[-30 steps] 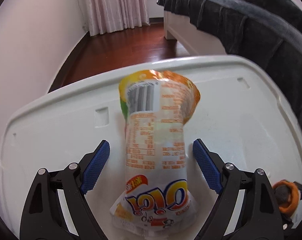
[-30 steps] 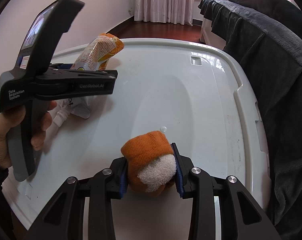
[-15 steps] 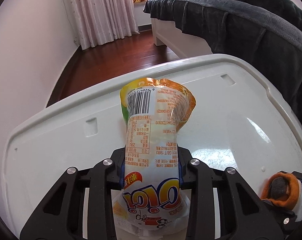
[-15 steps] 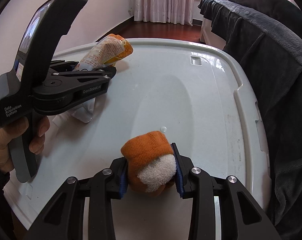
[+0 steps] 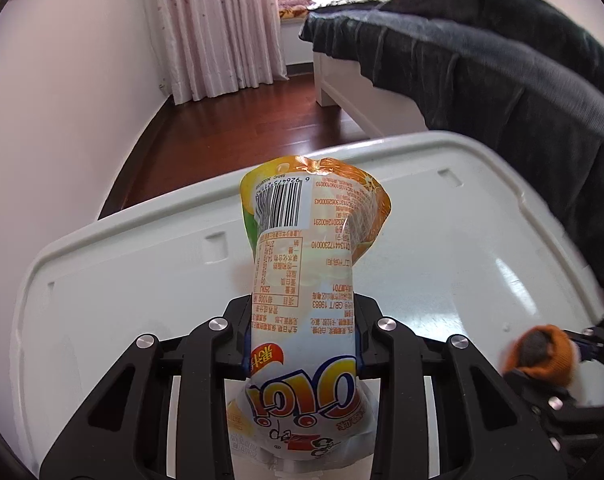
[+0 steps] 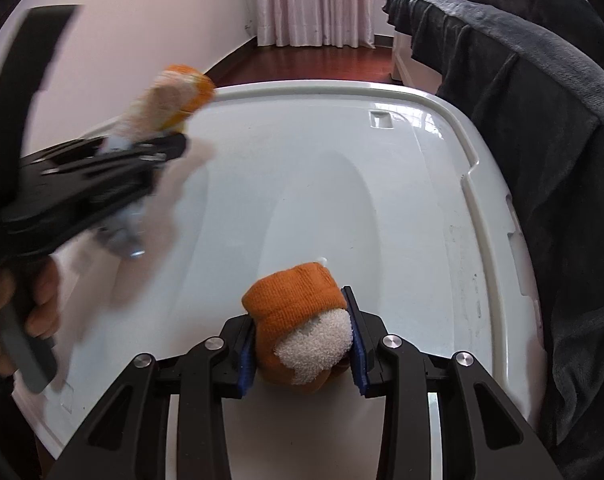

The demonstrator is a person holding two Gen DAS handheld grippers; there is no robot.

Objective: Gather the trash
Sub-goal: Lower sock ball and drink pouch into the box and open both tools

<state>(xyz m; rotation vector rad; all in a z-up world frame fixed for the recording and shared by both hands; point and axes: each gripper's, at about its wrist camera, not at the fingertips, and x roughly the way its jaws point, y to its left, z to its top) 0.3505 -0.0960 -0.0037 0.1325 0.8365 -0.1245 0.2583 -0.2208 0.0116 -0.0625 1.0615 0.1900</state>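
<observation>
"What was different from a second before?"

"The left tool had stood wide apart around the shiny white and orange plastic snack pouch. Then its jaws came together, and now they were clamped on the middle of that pouch. The pouch also looked lifted: in the right view it was up off the white plastic lid, all blurry."

"And the other one?"

"The right tool had not changed. It was clamped on the small orange knitted sock with a fluffy white inside, the same as before, and sat in the same spot."

"How was the left hand held?"

"The hand was wrapped around the grey handle at the left edge of the right view. The tool pointed forward and slanted down over the left side of the lid. The pouch stuck out past the black fingers, with its orange end and barcode farthest away."

"And the right tool?"

"It pointed steeply down at the near part of the lid. The sock sat squeezed between its blue pads. I could not tell if the sock touched the lid."

"What else was there?"

"A bed with a dark blanket lay just beside the lid on the right. Past it were a red-brown wood floor and pink curtains."
</observation>
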